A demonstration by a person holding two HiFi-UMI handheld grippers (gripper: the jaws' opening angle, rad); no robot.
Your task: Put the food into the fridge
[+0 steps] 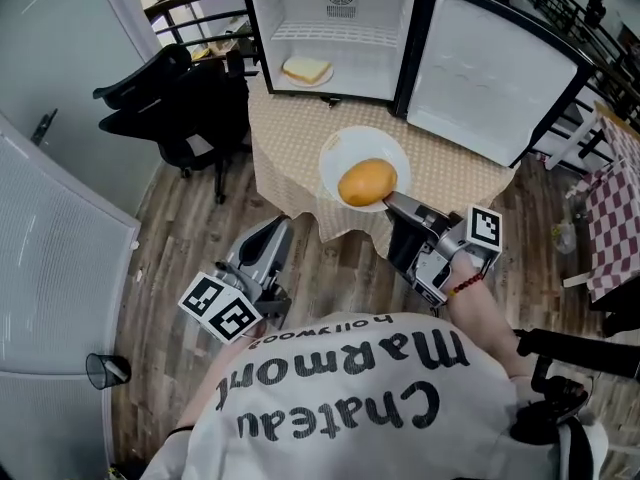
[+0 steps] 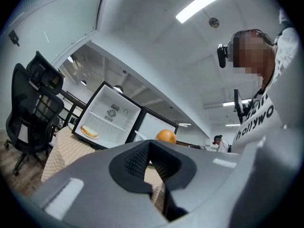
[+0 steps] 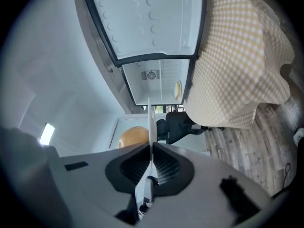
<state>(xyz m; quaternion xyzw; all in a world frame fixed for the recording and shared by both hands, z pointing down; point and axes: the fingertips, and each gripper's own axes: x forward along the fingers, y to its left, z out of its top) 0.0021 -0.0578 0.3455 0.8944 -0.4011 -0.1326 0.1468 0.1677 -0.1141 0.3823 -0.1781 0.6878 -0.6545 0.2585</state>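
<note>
One white plate (image 1: 345, 140) carrying a bun (image 1: 367, 181) is clamped by its rim in the right tongs (image 1: 392, 200) over the bench's near edge. The open fridge (image 1: 300, 8) is set straight ahead at the far edge. Left tongs (image 1: 275, 230) are closed on nothing, held low and farther off.

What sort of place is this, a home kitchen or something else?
Probably an office or lab room staged for the job, not a home kitchen: a black office chair, a long strip light on the ceiling, and a mini fridge standing open on a cloth-covered table.
</note>
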